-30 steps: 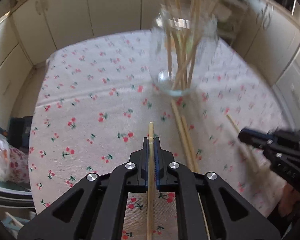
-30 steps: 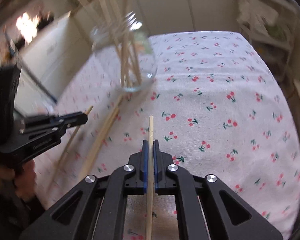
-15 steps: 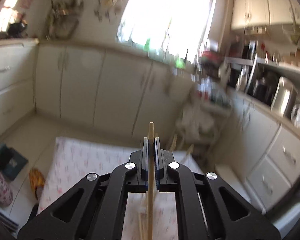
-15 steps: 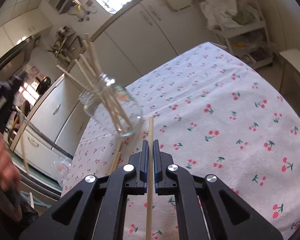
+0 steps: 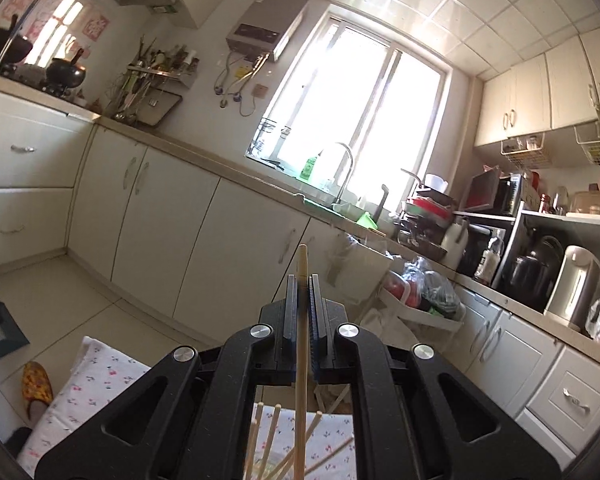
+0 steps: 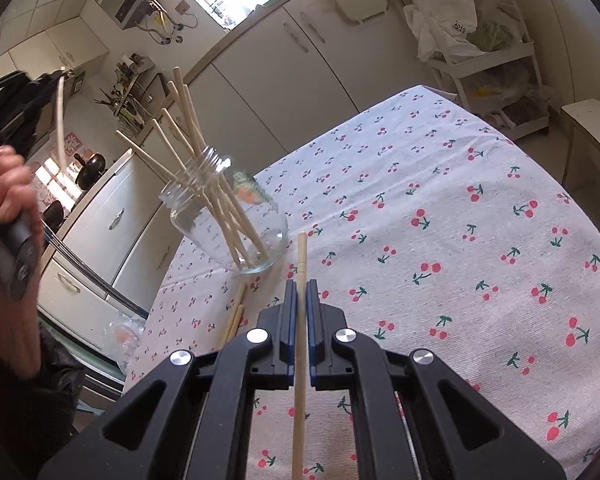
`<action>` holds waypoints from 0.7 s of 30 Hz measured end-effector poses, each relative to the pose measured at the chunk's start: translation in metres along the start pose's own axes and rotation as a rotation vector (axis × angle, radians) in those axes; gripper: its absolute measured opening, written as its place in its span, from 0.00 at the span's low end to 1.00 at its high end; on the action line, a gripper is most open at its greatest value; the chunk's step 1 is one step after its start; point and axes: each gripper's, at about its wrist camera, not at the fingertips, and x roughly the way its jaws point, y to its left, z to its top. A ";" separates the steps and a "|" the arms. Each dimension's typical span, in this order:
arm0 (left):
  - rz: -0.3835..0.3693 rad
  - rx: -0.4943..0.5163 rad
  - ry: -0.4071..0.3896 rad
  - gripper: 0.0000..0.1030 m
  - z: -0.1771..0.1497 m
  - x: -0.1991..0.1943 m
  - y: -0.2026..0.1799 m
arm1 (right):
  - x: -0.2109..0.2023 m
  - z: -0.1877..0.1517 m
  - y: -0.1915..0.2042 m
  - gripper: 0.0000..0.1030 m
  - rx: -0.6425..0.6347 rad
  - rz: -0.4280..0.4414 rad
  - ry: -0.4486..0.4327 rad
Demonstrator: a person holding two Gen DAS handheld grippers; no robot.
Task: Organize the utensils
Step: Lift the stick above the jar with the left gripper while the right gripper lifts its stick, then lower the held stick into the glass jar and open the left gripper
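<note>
My left gripper (image 5: pixel 303 280) is shut on a wooden chopstick (image 5: pixel 302 344) and points level across the kitchen, high above the table. Just beneath it, the tops of several chopsticks (image 5: pixel 277 410) poke up from below. In the right wrist view that same left gripper (image 6: pixel 54 80) is up at the far left, held by a hand (image 6: pixel 4 188), its chopstick (image 6: pixel 61 120) hanging down. My right gripper (image 6: pixel 300 292) is shut on another chopstick (image 6: pixel 301 256), aimed down at the cloth just right of a clear glass jar (image 6: pixel 228 224) holding several chopsticks (image 6: pixel 188 124).
Loose chopsticks (image 6: pixel 236 316) lie on the cherry-print tablecloth (image 6: pixel 460 208) near the jar's base. A plastic bag (image 6: pixel 124 328) sits at the table's left edge. A shelf cart (image 6: pixel 496 60) and a stool (image 6: pixel 592 120) stand past the far right side. Cabinets (image 5: pixel 172 220) line the walls.
My left gripper rose with its chopstick and tilted up from looking at the table to looking level at the kitchen. The right gripper swung slightly, keeping its chopstick.
</note>
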 end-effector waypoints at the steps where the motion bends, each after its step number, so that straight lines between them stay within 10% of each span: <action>1: 0.004 -0.009 0.000 0.05 -0.002 0.006 0.001 | 0.000 0.000 0.000 0.05 0.001 0.003 -0.001; 21: 0.087 0.091 -0.069 0.05 -0.066 0.056 -0.001 | -0.003 0.000 -0.004 0.05 0.009 0.035 -0.014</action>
